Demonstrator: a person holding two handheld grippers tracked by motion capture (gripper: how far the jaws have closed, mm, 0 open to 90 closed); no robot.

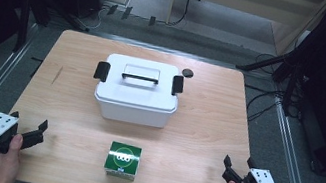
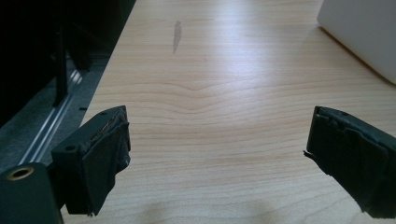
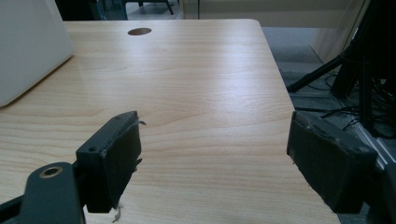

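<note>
High view: our left gripper [image 1: 27, 129] sits at lower left, jaws spread wide, nothing between them, near the table's [image 1: 205, 129] front-left corner. Our right gripper [image 1: 238, 163] is at lower right, jaws also apart and empty, close to the front-right edge. The green box [image 1: 123, 159] stands at lower centre, between the two grippers, well apart from both. The white lidded container [image 1: 138, 89] sits at frame centre, above the box, black latches at both ends and a handle on top. Bare wood on both sides of the box and the container. A small dark disc [image 1: 187, 72] lies just right of the container's far corner.

Left gripper view: we see the jaws wide apart, only bare wood between. The container's corner [image 2: 362, 35] is at upper right. The table's edge runs down the left of frame, close to the left jaw.

Right gripper view: jaws wide, nothing gripped. Container side [image 3: 28, 46] at upper left, disc [image 3: 139, 31] at top. Table edge falls off on the right, under the right jaw.
</note>
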